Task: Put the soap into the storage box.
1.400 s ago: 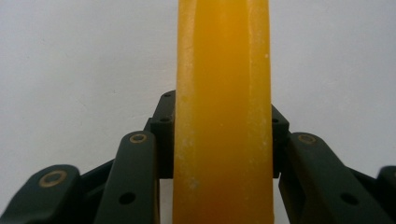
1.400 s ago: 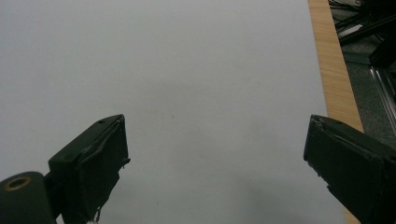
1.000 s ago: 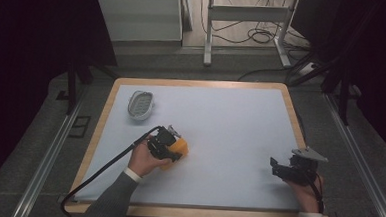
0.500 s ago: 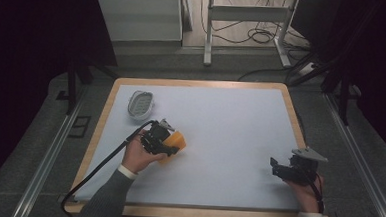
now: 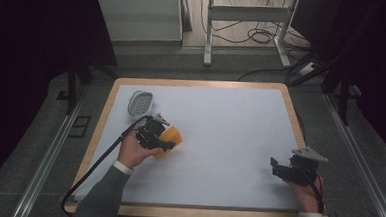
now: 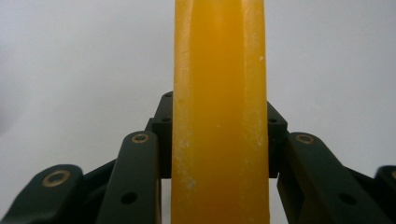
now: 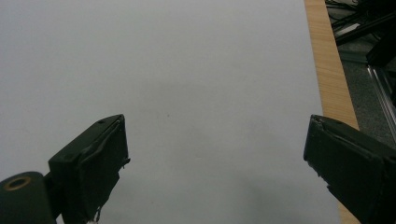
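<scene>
Left tongs point(image 5: 165, 142) pinching a yellow-orange soap-like block point(image 5: 169, 142) near the translucent oval dish point(image 5: 140, 104), placement apparently pending; right tongs point(image 5: 278, 169) spread, idle over the white table point(image 5: 230, 130).

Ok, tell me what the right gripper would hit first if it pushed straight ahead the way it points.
Probably nothing: ahead of the open right gripper lies bare white table surface, so the way looks free as far as the right gripper view shows.

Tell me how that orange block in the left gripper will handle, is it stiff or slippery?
The orange block looks fairly stiff: it stands straight between the left gripper fingers without bending. Its smooth, slightly waxy surface could be slippery. Being flat-sided, it probably won't roll if set down.
</scene>
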Demonstrator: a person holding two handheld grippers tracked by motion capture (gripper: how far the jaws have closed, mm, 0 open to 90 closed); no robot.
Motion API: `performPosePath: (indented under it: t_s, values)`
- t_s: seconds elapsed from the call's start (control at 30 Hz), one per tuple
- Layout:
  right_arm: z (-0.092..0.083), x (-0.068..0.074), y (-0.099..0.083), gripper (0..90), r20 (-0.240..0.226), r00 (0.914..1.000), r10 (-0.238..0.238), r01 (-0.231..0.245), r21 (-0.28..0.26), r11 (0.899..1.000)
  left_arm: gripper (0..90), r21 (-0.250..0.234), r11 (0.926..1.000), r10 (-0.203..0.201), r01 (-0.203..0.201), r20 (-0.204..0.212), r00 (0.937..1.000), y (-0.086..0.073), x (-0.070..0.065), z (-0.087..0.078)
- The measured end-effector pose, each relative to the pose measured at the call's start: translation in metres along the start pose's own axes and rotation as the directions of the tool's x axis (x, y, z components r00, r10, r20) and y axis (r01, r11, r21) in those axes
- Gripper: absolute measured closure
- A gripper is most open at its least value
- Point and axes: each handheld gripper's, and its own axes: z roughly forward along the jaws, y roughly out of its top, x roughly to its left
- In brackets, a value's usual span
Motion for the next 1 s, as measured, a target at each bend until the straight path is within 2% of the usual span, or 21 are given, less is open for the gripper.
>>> performPosePath:
  t_s: [0.27,0.37,0.5,0.67,0.77,1.0]
  values:
    - [0.000,-0.001,0.000,6.6,0.002,1.0000,0.005,-0.005,0.000,1.000,61.4,-0.002,0.9998,-0.020,0.020,-0.017,0.9997,0.001,0.012,-0.010]
    - [0.000,0.000,0.000,6.6,0.003,1.0000,0.005,-0.005,0.004,1.000,61.4,-0.013,0.9991,-0.041,0.041,-0.022,0.9989,0.002,0.021,-0.012]
    - [0.000,-0.001,0.000,6.6,0.006,1.0000,0.004,-0.004,0.003,1.000,61.3,-0.003,0.9989,-0.048,0.048,-0.037,0.9982,0.003,0.027,-0.013]
    - [0.000,-0.003,-0.001,6.6,0.009,0.9999,0.011,-0.011,0.006,1.000,61.4,0.001,0.9985,-0.054,0.054,-0.047,0.9974,0.003,0.031,-0.014]
    - [0.002,-0.003,-0.001,6.6,0.011,0.9999,0.011,-0.011,0.009,1.000,61.4,0.002,0.9990,-0.045,0.045,-0.056,0.9975,0.003,0.031,-0.019]
    - [0.001,-0.004,-0.001,6.6,0.018,0.9996,0.020,-0.020,0.009,1.000,61.4,-0.021,0.9985,-0.052,0.051,-0.061,0.9967,0.004,0.035,-0.024]
